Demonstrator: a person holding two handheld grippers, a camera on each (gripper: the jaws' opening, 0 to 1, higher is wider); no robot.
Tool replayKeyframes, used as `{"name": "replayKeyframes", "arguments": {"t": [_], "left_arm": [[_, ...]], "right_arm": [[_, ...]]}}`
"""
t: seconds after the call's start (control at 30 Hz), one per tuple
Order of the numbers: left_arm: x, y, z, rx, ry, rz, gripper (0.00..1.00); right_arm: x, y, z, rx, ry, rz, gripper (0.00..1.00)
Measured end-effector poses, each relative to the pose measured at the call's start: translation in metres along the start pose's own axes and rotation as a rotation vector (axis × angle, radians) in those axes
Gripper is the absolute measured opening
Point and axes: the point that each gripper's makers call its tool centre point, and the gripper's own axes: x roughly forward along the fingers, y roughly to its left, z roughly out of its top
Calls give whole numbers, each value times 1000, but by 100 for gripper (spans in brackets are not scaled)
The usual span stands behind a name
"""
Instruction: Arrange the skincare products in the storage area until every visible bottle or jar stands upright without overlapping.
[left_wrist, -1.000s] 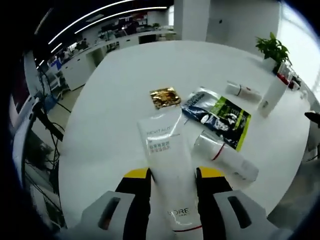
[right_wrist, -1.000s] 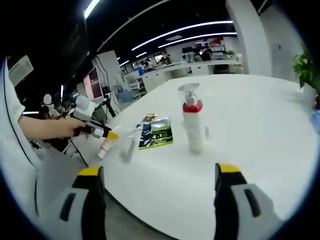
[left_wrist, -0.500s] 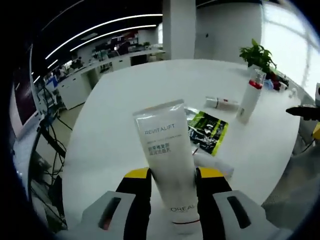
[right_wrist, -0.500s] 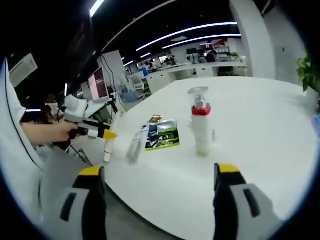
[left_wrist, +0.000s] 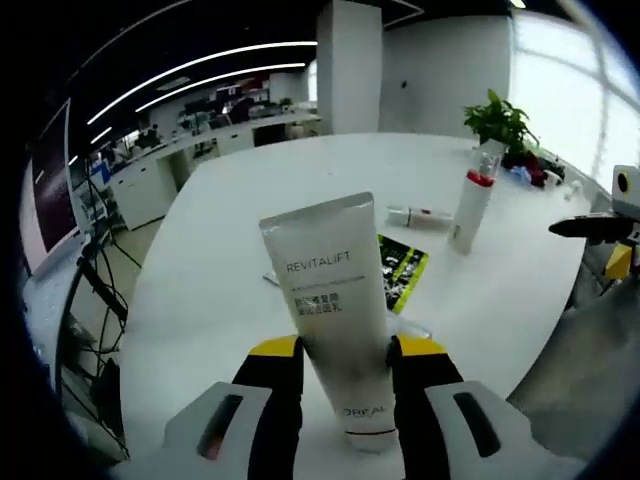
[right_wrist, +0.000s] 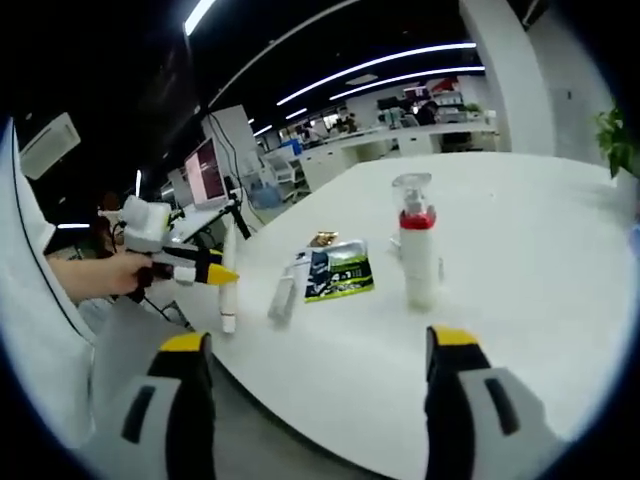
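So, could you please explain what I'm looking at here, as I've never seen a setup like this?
There is no robot: a person holds a two-jaw gripper in each hand, and each gripper carries a fisheye camera looking out along its own yellow-tipped jaws.

In the left gripper view, the left gripper is shut on a white tube, held above the white table. The right gripper view shows the same moment from the other hand: the right gripper is open and empty, and the left one comes in at the left, held by the person's hand.

On the table stands an upright pump bottle with a red collar. Beside it lie a green and black sachet, a small gold packet and another white tube on its side.
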Motion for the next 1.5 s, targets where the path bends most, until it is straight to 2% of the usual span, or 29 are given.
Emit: {"name": "replayKeyframes", "arguments": {"t": [0.4,0.5,0.67,0.97,1.1,1.33,1.5], "left_arm": [[-9,-24,3,52,-32,-26,31],[-10,-29,5,72,-31,-40,31],[-13,-46,11,130,-41,-65,31],[-18,-92,42,200,-97,-152,31],[-18,-115,54,221,-119,-198,31],[-19,-145,62,267,-136,-251,31],[-21,-157,63,304,-141,-270,31]], "right_arm": [[8,25,8,-8,-13,60,85],[9,32,13,-6,-24,79,84],[11,48,33,11,-72,118,79],[19,83,63,-14,-121,195,64],[25,93,70,-28,-127,212,58],[32,95,83,-19,-157,200,46],[35,90,85,-67,-152,154,33]]}}
